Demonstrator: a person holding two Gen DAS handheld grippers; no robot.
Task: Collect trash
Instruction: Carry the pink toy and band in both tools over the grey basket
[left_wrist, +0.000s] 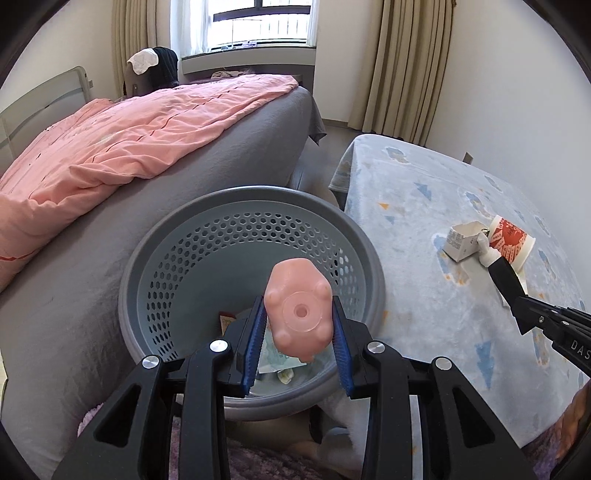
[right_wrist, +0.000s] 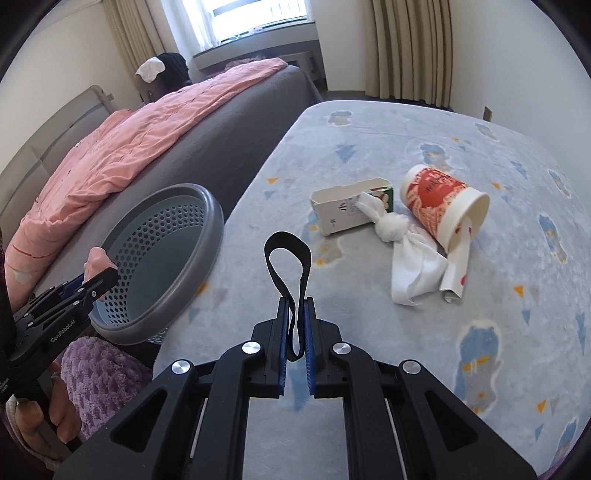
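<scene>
While the left tool (left_wrist: 299, 325) clamps a pink rubbery toy (left_wrist: 299, 312) between its blue pads, its jaws narrowed onto the toy's sides, it hangs directly above the mouth of the grey perforated basket (left_wrist: 184, 266). Paper scraps (left_wrist: 275, 360) lie at the bottom of that basket, partly hidden behind the toy. The right tool (right_wrist: 294, 325) is pinched tight on a black elastic loop (right_wrist: 288, 258), which sticks up and forward from between the pads, above the pale blue patterned blanket covering the bench (right_wrist: 461, 332). Farther out on that blanket lie three more pieces of trash close together: an open white carton (right_wrist: 343, 210), a knotted white cloth (right_wrist: 399, 251) touching the carton's open end, and a red-and-white paper cup (right_wrist: 443, 206) tipped on its side with a torn strip trailing from its mouth. The basket stands just beside the bench edge, between it and the bed (left_wrist: 221, 155), which carries a pink quilt (left_wrist: 129, 136). A hand (right_wrist: 40, 413) grips the left tool's handle.
</scene>
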